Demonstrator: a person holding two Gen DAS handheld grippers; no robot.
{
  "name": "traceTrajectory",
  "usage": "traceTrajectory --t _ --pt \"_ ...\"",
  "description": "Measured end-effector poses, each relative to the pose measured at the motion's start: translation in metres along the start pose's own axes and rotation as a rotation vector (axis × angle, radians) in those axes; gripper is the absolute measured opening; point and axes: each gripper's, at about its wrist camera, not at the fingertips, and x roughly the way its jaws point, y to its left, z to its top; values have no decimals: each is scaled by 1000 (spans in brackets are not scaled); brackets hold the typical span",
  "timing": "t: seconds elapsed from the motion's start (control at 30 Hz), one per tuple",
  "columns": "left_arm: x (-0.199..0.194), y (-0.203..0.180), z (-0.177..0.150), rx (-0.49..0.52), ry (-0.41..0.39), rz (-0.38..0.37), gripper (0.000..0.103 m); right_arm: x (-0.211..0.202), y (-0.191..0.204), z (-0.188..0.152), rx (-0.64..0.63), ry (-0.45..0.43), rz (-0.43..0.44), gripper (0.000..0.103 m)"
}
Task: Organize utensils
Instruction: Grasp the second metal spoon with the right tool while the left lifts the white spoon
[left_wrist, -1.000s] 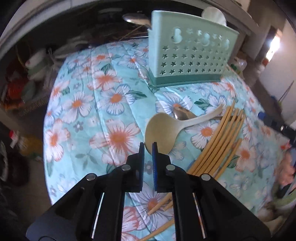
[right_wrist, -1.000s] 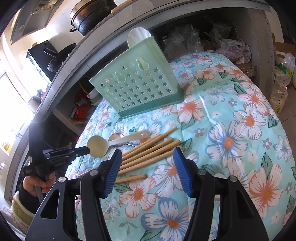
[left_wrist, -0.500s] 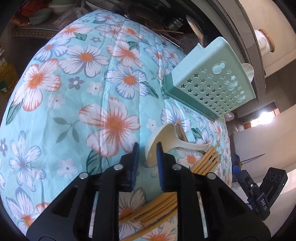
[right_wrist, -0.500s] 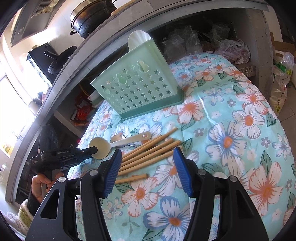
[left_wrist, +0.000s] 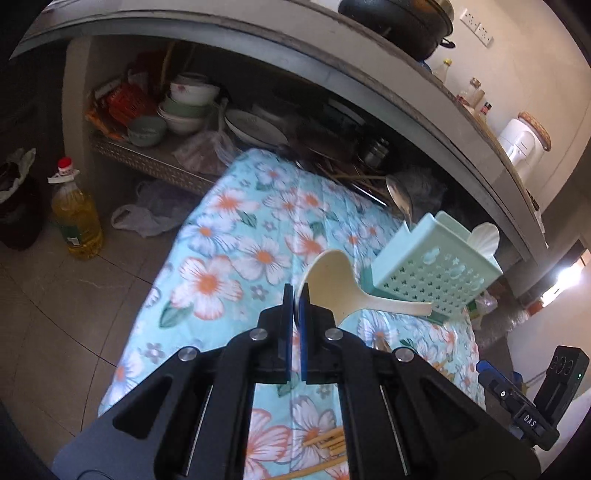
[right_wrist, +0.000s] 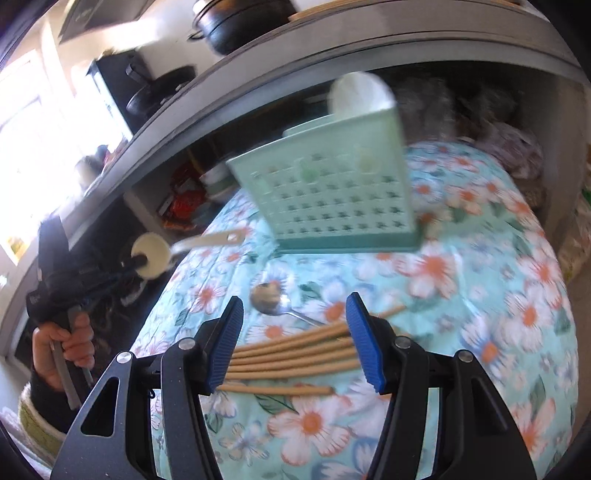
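My left gripper (left_wrist: 295, 295) is shut on the bowl edge of a cream plastic spoon (left_wrist: 340, 288) and holds it in the air above the floral cloth; the spoon also shows in the right wrist view (right_wrist: 155, 254). The mint green utensil caddy (left_wrist: 436, 277) stands at the far side of the table (right_wrist: 340, 199) with a white spoon (right_wrist: 358, 96) in it. My right gripper (right_wrist: 295, 332) is open above a row of wooden chopsticks (right_wrist: 295, 354). A metal spoon (right_wrist: 269, 299) lies just beyond them.
The table with the floral cloth (left_wrist: 236, 258) stands against a shelf with bowls and plates (left_wrist: 192, 103). An oil bottle (left_wrist: 74, 218) stands on the floor at left. A black pot (left_wrist: 399, 22) sits on the counter above.
My left gripper has closed on the cream spoon's bowl and lifted it off the cloth, uncovering the metal spoon. My right gripper has moved closer over the chopsticks.
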Motion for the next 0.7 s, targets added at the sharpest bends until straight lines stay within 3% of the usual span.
traceTrajectory --t 0.2,0.47,0.67,0.7 --pt "-4 20 8 -62 -35 28 1 67 43 4 -202 153 -9 55" --pt "2 35 -2 -89 -35 43 1 120 75 -6 -461 252 -139 44" --pt "1 42 -2 -100 -45 53 1 146 86 -18 -588 270 -236 25" --pt "0 42 -2 -100 -49 56 1 146 88 -19 -601 265 -242 18"
